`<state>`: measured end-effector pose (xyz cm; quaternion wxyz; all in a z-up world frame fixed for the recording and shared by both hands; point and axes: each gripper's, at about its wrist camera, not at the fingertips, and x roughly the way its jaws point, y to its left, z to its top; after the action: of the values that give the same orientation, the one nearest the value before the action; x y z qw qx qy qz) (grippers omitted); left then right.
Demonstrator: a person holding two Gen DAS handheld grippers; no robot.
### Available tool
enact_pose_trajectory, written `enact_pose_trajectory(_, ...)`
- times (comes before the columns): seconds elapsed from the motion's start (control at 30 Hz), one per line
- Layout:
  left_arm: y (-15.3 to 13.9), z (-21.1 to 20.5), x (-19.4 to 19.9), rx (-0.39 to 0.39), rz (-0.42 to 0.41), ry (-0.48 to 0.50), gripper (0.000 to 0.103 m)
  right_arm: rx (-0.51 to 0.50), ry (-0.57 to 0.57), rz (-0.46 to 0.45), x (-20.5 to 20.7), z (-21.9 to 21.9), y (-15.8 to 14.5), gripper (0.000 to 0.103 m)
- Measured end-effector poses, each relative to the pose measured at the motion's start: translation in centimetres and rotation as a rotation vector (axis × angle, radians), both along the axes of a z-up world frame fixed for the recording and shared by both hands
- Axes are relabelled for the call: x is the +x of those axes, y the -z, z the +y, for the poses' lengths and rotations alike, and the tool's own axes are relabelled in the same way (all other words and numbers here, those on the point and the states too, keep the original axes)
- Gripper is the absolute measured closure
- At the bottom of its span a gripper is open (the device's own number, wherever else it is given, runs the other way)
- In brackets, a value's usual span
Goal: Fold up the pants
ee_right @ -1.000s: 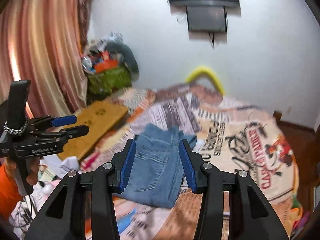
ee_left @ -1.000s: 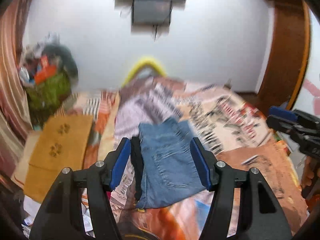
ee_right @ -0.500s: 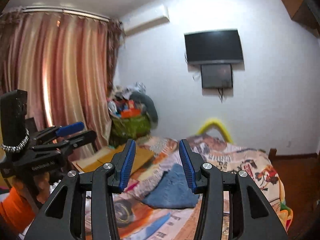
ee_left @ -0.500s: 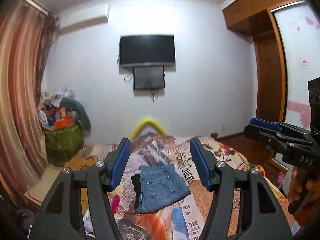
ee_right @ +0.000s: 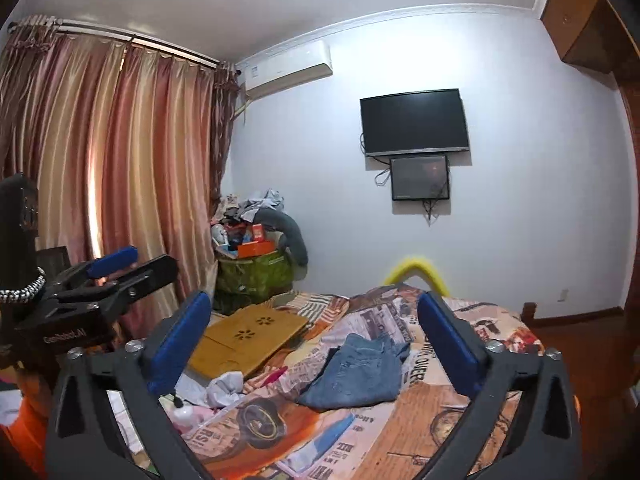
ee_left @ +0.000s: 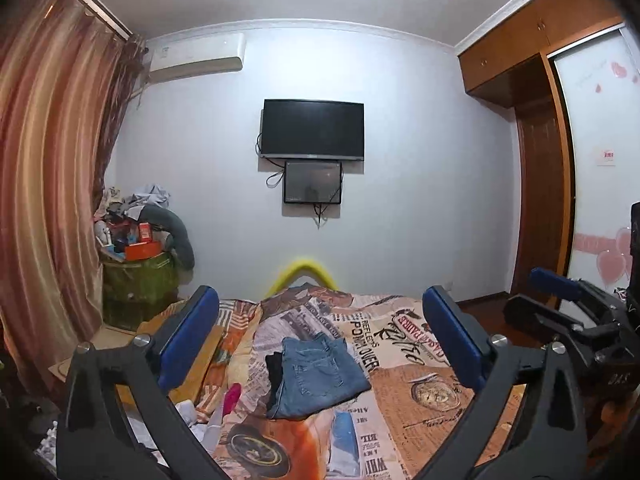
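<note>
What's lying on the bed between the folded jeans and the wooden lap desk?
In the right wrist view, a pink object lies on the printed bedspread between the jeans and the wooden lap desk; white crumpled cloth sits nearer.

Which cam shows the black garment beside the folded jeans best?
Left wrist: the black garment lies exposed along the jeans' left edge. Right wrist sees the jeans obliquely; there the black piece cannot be made out.

Right gripper (ee_left: 560, 300) cut off at 3 o'clock in left view; dark item (ee_left: 274, 376) under jeans (ee_left: 320, 376) mostly hidden; bedspread (ee_right: 400, 440) cut at 6 o'clock.
</note>
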<state>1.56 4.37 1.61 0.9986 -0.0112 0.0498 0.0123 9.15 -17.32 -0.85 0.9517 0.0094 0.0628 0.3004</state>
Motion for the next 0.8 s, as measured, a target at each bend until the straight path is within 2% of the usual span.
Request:
enact_pose_trajectory(0.27, 1.1, 0.4, 0.6, -0.029, 0.038, -0.004, 0.0, 0.007, 0.031, 0.006, -0.4, -0.2, 0.4, 0.0)
enact_pose_trajectory(0.8, 2.4, 0.4, 1.9, -0.022, 0.083, -0.008, 0.0, 0.0, 0.04, 0.044, -0.5, -0.8, 1.6, 0.0)
